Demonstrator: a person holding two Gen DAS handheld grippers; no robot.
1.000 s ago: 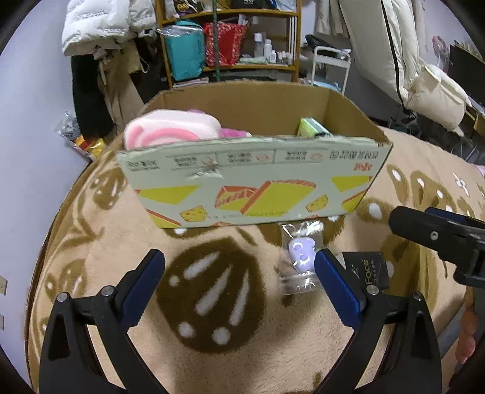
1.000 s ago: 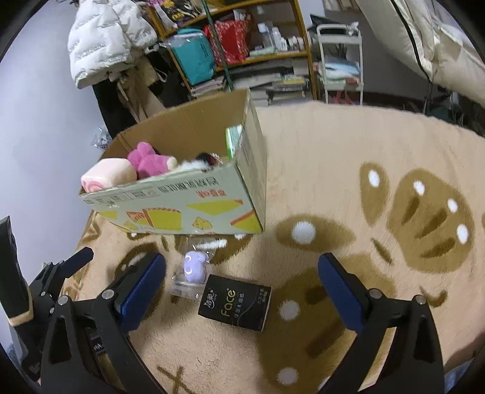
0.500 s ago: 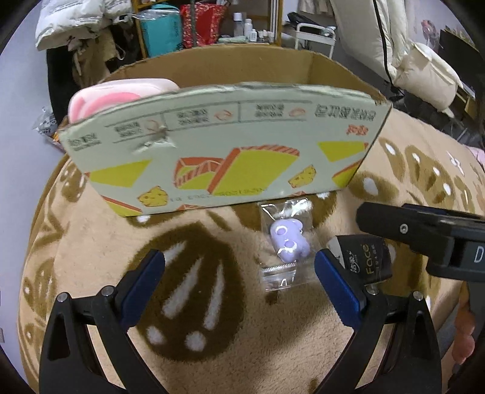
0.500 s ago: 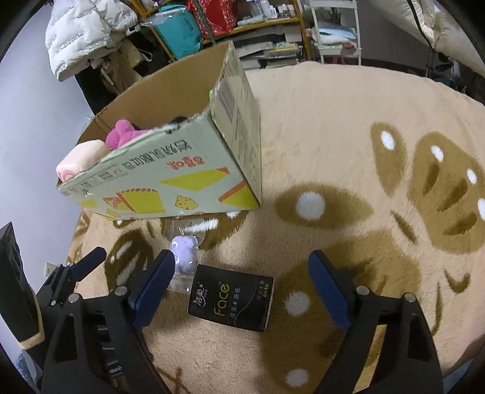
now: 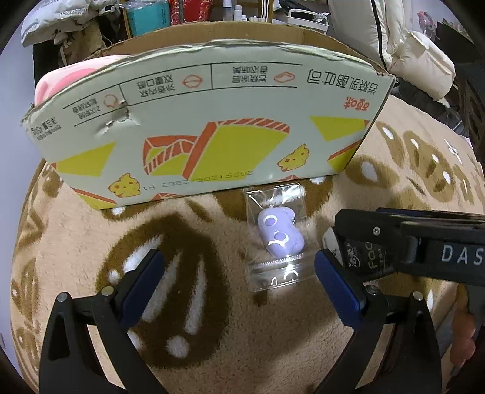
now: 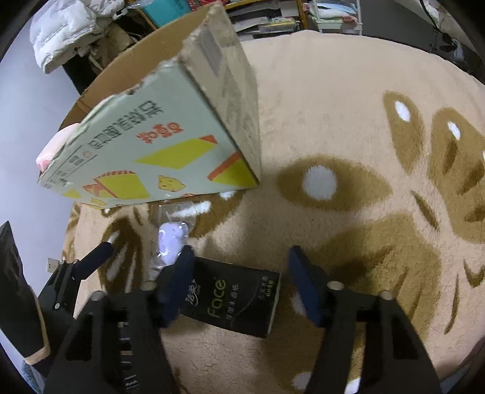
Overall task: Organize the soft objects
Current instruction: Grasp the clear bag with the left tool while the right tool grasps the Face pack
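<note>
A cardboard box (image 5: 200, 121) with yellow cheese prints stands on the beige rug, with a pink plush (image 5: 60, 81) inside at its left; the box also shows in the right wrist view (image 6: 145, 145). A purple soft toy in a clear bag (image 5: 280, 235) lies just in front of the box, also in the right wrist view (image 6: 171, 239). A black "Face" tissue pack (image 6: 230, 300) lies to its right. My left gripper (image 5: 236, 278) is open and low, the toy just ahead near its right finger. My right gripper (image 6: 242, 272) is open, its fingers on either side of the tissue pack.
The rug (image 6: 348, 121) has brown paw-like patterns. Behind the box are shelves with bags (image 5: 182, 12), a white jacket (image 6: 69, 27) and pillows (image 5: 418, 57). The right gripper's body (image 5: 409, 242) reaches in beside my left one.
Both grippers moved forward and down toward the items. The right gripper's fingers narrowed and now flank the tissue pack. The box looms larger in both views.
</note>
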